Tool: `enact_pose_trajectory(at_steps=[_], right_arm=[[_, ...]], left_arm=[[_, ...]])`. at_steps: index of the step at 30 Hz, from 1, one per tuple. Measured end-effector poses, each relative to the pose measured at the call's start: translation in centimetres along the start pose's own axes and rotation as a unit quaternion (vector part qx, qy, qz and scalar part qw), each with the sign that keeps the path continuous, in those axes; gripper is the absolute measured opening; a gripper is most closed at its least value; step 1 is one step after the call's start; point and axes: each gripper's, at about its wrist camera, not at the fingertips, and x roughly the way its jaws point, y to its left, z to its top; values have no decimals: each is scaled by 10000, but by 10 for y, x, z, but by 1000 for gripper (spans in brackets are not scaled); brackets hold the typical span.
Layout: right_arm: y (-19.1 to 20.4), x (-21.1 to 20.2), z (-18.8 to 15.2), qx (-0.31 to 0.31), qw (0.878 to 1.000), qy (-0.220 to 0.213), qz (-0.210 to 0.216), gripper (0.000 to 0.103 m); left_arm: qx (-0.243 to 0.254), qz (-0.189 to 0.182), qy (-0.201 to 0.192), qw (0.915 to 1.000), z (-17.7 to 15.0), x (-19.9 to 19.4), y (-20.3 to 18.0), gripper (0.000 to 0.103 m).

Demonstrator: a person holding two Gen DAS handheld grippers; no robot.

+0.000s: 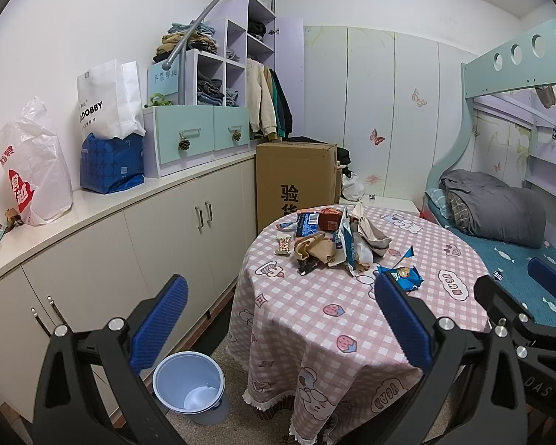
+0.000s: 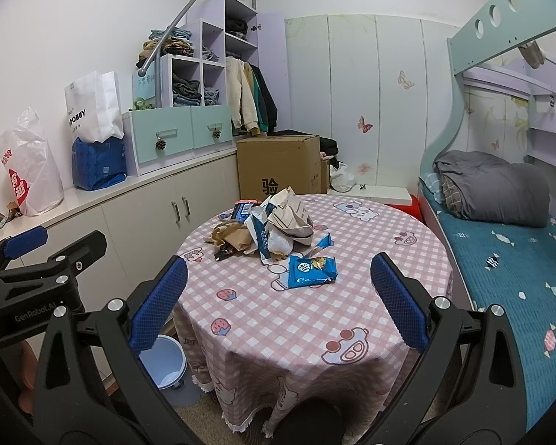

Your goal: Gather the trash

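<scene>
A pile of wrappers and crumpled paper trash (image 1: 333, 244) (image 2: 270, 230) lies on the round table with a pink checked cloth (image 1: 315, 315) (image 2: 296, 315). A blue cookie packet (image 1: 402, 276) (image 2: 311, 270) lies nearest, in front of the pile. A light blue bin (image 1: 189, 382) (image 2: 166, 363) stands on the floor left of the table, with nothing visible inside. My left gripper (image 1: 278, 322) is open and empty, held above the table's left edge. My right gripper (image 2: 278, 304) is open and empty, above the table's near side, short of the packet.
A low white cabinet (image 1: 129, 244) runs along the left wall with bags and drawers on top. A cardboard box (image 1: 296, 181) stands behind the table. A bunk bed (image 2: 500, 259) with a grey quilt is to the right.
</scene>
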Motion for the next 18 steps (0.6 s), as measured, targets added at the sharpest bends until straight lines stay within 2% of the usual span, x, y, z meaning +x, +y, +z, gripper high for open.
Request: enact_pose_trajectory(at_steps=[15, 18], right_arm=[[0, 0, -1, 9, 10000, 21, 7, 97], [0, -1, -3, 10, 10000, 25, 14, 97]], left_arm=[[15, -18, 2, 10000, -14, 10, -1, 99], [10, -5, 2, 10000, -2, -1, -2, 99]])
